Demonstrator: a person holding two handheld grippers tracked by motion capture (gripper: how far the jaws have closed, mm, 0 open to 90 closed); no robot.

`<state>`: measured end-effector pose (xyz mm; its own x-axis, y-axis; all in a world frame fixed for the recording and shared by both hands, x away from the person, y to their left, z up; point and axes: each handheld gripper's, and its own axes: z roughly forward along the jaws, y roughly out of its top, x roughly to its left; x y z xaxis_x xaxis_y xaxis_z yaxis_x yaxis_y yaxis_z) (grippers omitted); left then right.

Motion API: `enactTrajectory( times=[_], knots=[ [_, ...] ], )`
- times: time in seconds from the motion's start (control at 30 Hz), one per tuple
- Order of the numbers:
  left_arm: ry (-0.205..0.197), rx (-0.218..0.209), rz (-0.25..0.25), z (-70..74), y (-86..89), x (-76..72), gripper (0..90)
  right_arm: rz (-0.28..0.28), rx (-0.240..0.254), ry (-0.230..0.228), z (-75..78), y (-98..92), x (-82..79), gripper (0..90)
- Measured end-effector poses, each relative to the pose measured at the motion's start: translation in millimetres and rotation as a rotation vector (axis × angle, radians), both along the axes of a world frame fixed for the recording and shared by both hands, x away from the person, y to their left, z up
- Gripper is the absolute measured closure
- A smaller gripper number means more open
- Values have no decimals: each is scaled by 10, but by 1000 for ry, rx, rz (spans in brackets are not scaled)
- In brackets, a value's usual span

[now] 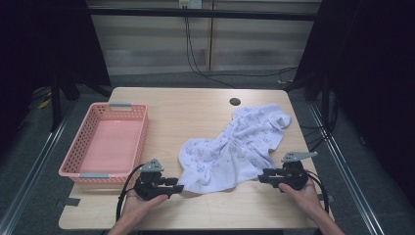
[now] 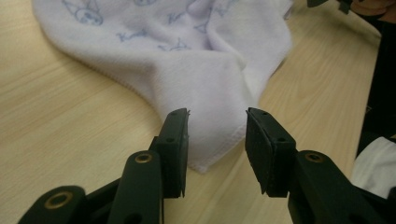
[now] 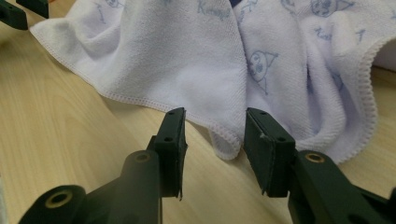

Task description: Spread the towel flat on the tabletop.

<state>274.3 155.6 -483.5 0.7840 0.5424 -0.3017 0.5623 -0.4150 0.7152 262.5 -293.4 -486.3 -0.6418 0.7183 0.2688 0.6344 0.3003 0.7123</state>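
White terry cloth, a printed towel (image 1: 234,149), lies crumpled on the desk (image 1: 195,117). The left gripper (image 1: 177,188) and right gripper (image 1: 261,178) sit at the towel's near corners, jaws parted, a corner between each, unpinched. A pink basket (image 1: 83,164) stands well left of the towel.

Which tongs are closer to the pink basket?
Left. The left tongs sit just off the pink basket's near corner; the right tongs are across the white towel from it.
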Motion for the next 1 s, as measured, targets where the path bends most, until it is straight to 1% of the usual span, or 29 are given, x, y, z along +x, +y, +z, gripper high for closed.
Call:
enactTrajectory(
  times=[0.03,0.07,0.13,0.17,0.23,0.27,0.3,0.33,0.37,0.4,0.43,0.47,0.5,0.53,0.57,0.6,0.63,0.67,0.7,0.73,0.77,0.8,0.87,0.93,0.97,1.0],
  knots=[
    [-2,-5,14,-18,0,26,569,4,-8,-7,-15,5,27,577],
    [7,-22,25,-35,11,62,547,-8,-22,-5,-24,13,43,568],
    [24,-48,35,-62,4,106,514,-9,-19,4,-51,9,69,560],
    [28,-47,29,-76,-12,116,508,-6,-19,6,-63,11,77,557],
    [32,-16,8,-114,-72,121,530,11,-12,10,-89,30,103,567],
    [29,4,0,-137,-107,119,559,17,-8,19,-98,54,112,575],
    [35,19,-10,-155,-129,120,595,29,-21,18,-112,83,126,583],
    [50,25,-26,-168,-138,126,689,35,-46,21,-124,116,136,594],
    [55,37,-46,-186,-154,122,792,40,-52,22,-134,134,145,617],
    [58,37,-55,-187,-156,124,856,47,-46,27,-137,154,158,697],
    [65,24,-52,-183,-159,122,871,53,1,33,-118,155,166,794],
    [63,15,-46,-168,-146,122,871,53,1,33,-118,155,166,794],
    [62,-28,-32,-124,-107,123,873,41,14,24,-96,147,161,819],
    [59,-78,-23,-68,-52,129,874,36,43,17,-50,118,150,840],
    [53,-98,-12,-30,-23,128,875,16,88,-18,28,46,145,845],
    [44,-111,-6,11,0,127,875,16,88,-18,28,46,145,845],
    [27,-125,-7,78,29,127,876,-1,127,-43,130,-27,136,848],
    [17,-132,2,117,35,128,876,-1,127,-43,130,-27,136,848],
    [2,-151,11,190,49,136,876,-27,148,-71,244,-85,140,849],
    [-7,-167,12,238,58,146,876,-27,148,-71,244,-85,140,849],
    [-25,-180,12,312,67,158,876,-32,157,-90,290,-107,142,850],
    [-42,-202,16,412,76,176,876,-44,175,-107,358,-132,144,852],
    [-74,-232,21,582,81,204,877,-59,186,-143,521,-173,155,855],
    [-110,-232,14,766,75,231,877,-68,181,-175,684,-194,171,858],
    [-124,-245,12,860,70,242,876,-73,179,-192,772,-199,179,860],
    [-149,-251,14,958,69,251,876,-73,191,-206,864,-205,182,860]
  ],
)
